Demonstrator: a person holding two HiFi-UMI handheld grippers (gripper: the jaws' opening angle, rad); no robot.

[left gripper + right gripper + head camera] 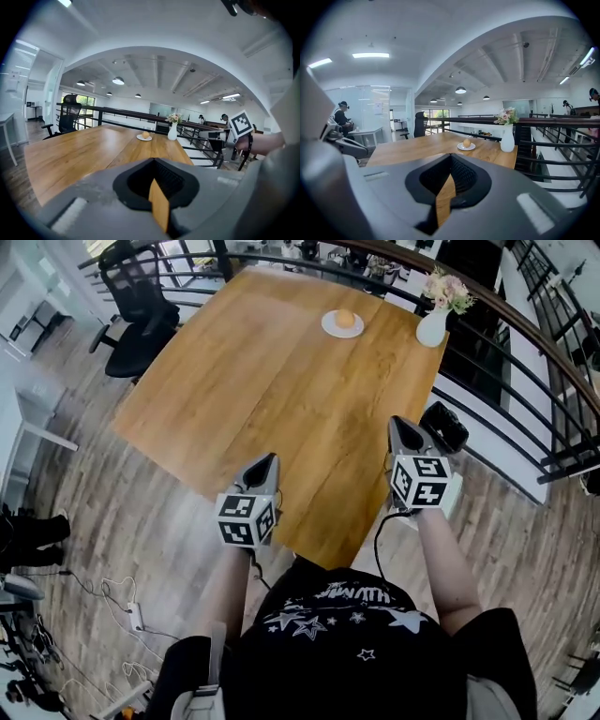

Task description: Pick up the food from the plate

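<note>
A round orange piece of food (345, 319) lies on a small white plate (330, 329) at the far end of the wooden table (272, 399). The left gripper view shows the food (146, 135) far ahead, and so does the right gripper view, where the food (467, 143) sits on the plate (472, 147). My left gripper (270, 459) and right gripper (401, 424) hover over the table's near edge, far from the plate. Both are shut with nothing between the jaws.
A white vase (432, 328) with flowers stands right of the plate near the table's far right corner. A black office chair (141, 306) stands at the far left. A curved dark railing (506, 399) runs behind and along the table's right side. Cables (122, 601) lie on the floor.
</note>
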